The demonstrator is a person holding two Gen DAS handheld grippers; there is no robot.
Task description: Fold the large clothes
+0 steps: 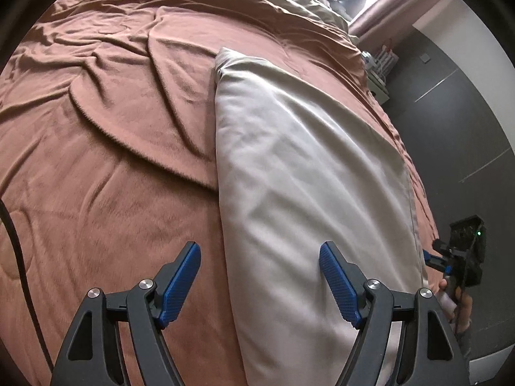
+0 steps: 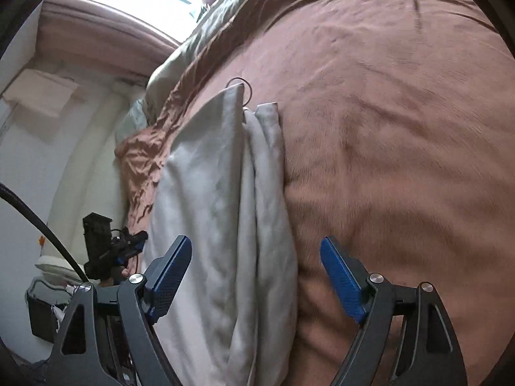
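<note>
Pale grey-beige garment (image 1: 305, 173) lies folded into a long narrow strip on the bed's brown blanket (image 1: 106, 148), running from lower centre up toward frame middle in both wrist views; in the right wrist view its layered edges (image 2: 264, 173) show along the right side. Left tongs (image 1: 260, 281) spread apart, nothing between the blue pads – right pad (image 1: 338, 284) over the cloth, left over blanket. Right tongs (image 2: 256, 278) also spread wide, gripping nothing, garment beneath them. Each view catches the other tongs at frame edge – right tongs at lower right, left tongs (image 2: 141, 236) at lower left. No readable writing or labels anywhere.
</note>
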